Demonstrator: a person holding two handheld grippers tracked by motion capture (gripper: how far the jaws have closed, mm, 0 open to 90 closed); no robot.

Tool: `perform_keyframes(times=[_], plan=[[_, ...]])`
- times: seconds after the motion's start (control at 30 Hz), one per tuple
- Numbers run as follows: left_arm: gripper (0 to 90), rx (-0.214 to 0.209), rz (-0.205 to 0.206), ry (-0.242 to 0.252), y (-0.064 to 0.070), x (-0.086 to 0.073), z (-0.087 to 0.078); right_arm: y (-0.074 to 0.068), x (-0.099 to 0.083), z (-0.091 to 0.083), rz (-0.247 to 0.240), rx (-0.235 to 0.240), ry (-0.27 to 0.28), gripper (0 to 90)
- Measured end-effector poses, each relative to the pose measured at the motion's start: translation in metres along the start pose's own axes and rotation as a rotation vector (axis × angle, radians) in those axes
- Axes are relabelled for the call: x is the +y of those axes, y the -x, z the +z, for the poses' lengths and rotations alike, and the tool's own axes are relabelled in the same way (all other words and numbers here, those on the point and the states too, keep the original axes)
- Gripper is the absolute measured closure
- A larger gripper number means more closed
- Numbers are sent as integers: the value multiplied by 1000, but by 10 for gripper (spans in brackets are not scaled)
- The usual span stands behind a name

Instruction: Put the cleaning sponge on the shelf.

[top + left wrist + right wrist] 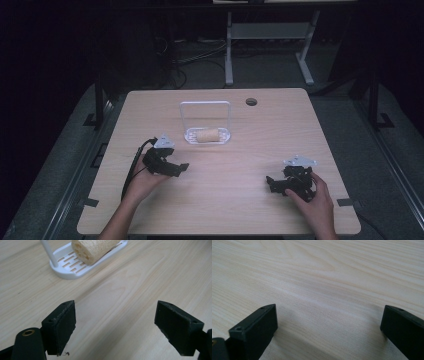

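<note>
While both hands rest low on the desk (220,200), the loofah piece (208,135) lies in the white rack (190,136) toward the middle of the far half, nearer the far edge than the near one. From the high view the left gripper (181,169) sits toward the near left part of the desk, with the loofah piece ahead of it and a little to the right, near but clearly apart. Its jaws are spread wide with nothing between them; in the left gripper view bare wood fills the gap, and the loofah piece (93,249) shows beyond and to the upper left of that gap.

The right gripper (270,183) is toward the near right corner, well apart from the loofah piece, which lies ahead of it and to the left. Its jaws are likewise spread wide over bare wood in the right gripper view, holding nothing.

The loofah piece is a short pale cylinder lying on its side, its long axis running roughly parallel to the desk's far edge, along the rack's length. One cut end, showing round holes, faces the left gripper view.

The rack (67,267) is a shallow slotted tray with a tall white loop handle (205,104) standing upright over it. The loofah piece is the one thing in the tray.
</note>
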State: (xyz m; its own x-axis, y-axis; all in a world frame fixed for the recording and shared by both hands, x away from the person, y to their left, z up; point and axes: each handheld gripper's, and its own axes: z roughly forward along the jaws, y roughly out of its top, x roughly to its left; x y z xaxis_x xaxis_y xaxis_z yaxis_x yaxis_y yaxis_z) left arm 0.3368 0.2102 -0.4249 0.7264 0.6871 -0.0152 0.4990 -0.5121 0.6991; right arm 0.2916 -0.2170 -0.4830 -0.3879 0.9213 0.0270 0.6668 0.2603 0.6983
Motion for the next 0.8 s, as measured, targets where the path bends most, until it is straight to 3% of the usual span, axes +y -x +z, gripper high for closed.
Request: perform_keyframes(times=[0.43,0.8], plan=[[170,49,7,13,4,-40,-24,0,0,0,0,0,0,5],[170,66,-30,-5,7,-77,-39,0,0,0,3,0,1,6]])
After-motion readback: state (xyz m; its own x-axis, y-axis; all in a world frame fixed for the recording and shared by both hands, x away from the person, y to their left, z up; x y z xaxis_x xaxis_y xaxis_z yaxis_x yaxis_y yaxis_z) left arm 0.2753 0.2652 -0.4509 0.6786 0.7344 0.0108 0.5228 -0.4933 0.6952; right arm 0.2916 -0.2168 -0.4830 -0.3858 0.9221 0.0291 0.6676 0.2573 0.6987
